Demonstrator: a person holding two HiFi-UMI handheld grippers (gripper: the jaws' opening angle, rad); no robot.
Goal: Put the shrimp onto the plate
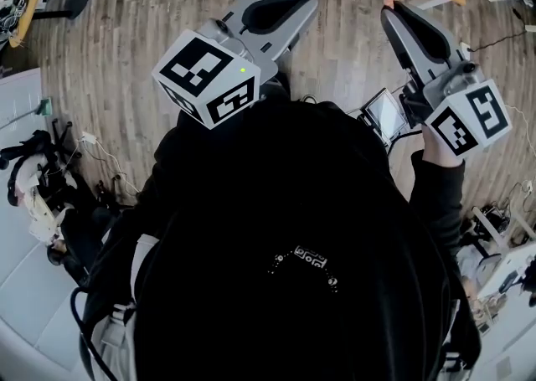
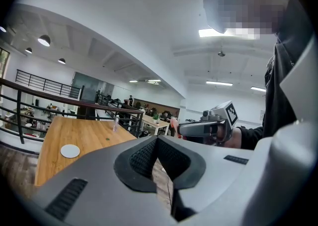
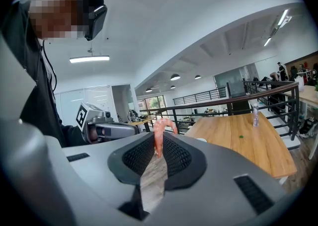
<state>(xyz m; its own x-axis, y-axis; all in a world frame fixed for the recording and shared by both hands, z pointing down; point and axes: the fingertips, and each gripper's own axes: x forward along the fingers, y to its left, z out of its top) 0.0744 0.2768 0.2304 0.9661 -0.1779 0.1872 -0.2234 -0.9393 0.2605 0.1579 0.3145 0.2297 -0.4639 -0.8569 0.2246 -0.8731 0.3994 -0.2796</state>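
Two hand-held grippers are in view, each carrying one white cube with black square marker patterns; the patterns hold no letters. The right hand-held gripper [image 3: 159, 141] is clenched on a single pink, curved shrimp [image 3: 158, 131]. Its dark ribbed pads pinch the lower body while the arched tail end rises above the jaw tips. The shrimp is therefore in the air, well apart from the counter.

The left hand-held gripper [image 2: 157, 139] has its jaws pressed together at the tips, with nothing between them. Both are held side by side in front of a person in black clothing [image 1: 285, 229], over a grey wood-plank floor [image 1: 126, 53]. A small pale print on the chest of that clothing is too small to read.

Ahead lies one light-brown wooden counter [image 2: 79, 135]. On it sit one small round white plate [image 2: 70, 151], bare on top, one small clear bottle [image 2: 116, 123] standing upright near the far edge, and one tiny green speck [image 2: 108, 138] between them. The bottle's label cannot be read. A dark metal railing [image 3: 238, 98] runs behind the counter.
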